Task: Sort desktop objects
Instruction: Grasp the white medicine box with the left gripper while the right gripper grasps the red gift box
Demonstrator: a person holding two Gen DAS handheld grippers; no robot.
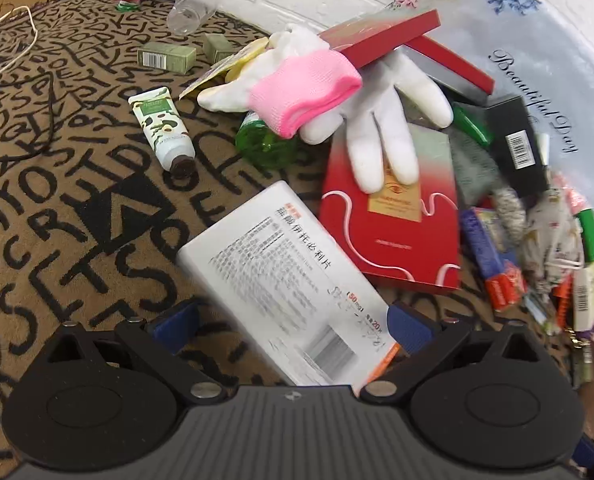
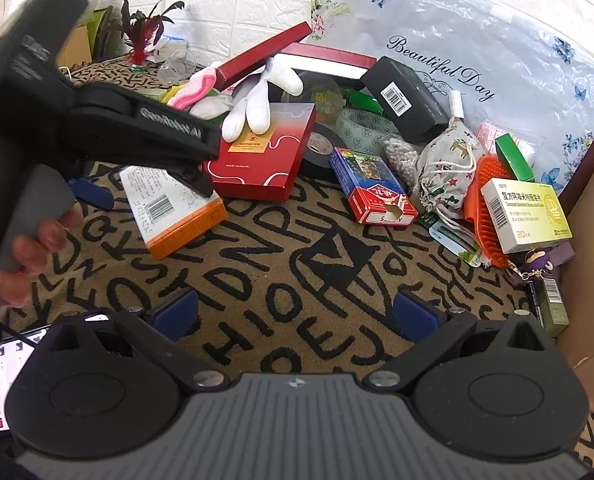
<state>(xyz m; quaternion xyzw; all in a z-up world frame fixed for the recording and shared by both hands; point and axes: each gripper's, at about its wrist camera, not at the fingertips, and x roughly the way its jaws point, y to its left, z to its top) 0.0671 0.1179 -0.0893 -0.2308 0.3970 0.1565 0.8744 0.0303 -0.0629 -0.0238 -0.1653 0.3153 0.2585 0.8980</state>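
Note:
A white medicine box with an orange end point(image 1: 281, 280) lies flat on the lettered cloth between the wide-apart fingers of my left gripper point(image 1: 293, 322); the blue pads stand clear of its sides. The same box shows in the right wrist view point(image 2: 173, 208) under the left gripper point(image 2: 145, 184). My right gripper point(image 2: 295, 316) is open and empty above bare cloth. A red gift box point(image 1: 393, 220) with a white glove point(image 1: 381, 120) on it lies just beyond the medicine box.
A pile lies at the back right: a blue card box point(image 2: 371, 186), a black box point(image 2: 405, 96), a cloth pouch point(image 2: 449, 168), an orange brush point(image 2: 483, 208), a yellow-white medicine box point(image 2: 527, 214). A hand cream tube point(image 1: 163, 128) and green boxes point(image 1: 167, 58) lie left. A cardboard box point(image 2: 593, 264) stands far right.

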